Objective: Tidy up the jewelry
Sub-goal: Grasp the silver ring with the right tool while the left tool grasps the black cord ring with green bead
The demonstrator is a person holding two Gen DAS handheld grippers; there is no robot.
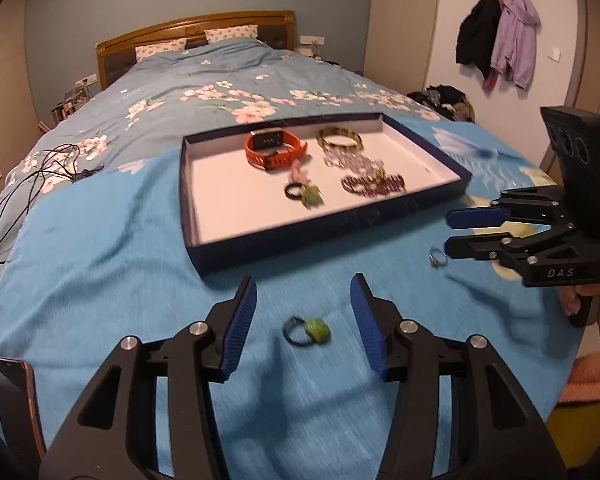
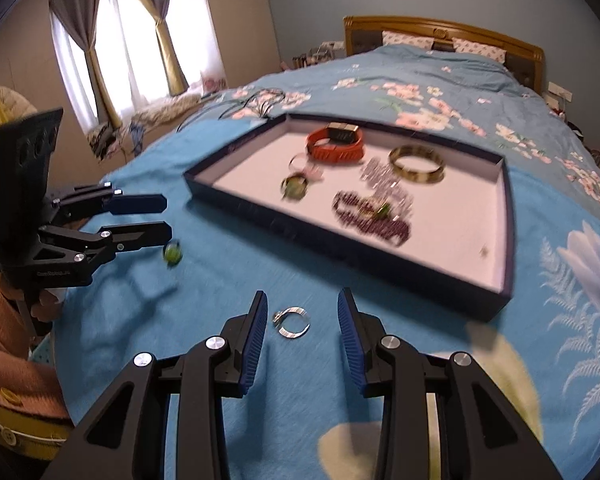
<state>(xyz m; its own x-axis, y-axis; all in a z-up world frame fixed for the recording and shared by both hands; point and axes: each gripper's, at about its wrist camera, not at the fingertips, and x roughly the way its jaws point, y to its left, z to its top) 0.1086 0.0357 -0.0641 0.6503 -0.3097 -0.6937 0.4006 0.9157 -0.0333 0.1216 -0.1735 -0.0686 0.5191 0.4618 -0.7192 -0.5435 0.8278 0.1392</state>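
Left wrist view: tray on bed holding watch, bangle, bracelets; outstanding near its front edge, green ring between open, empty left hand-held gripper, silver ring between open, empty right hand-held gripper.

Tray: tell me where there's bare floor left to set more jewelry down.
In the tray, the left half is bare, from the left wall to the orange watch and green-charm ring. The near right corner is also free. The far right is crowded: bangle and beaded bracelets.
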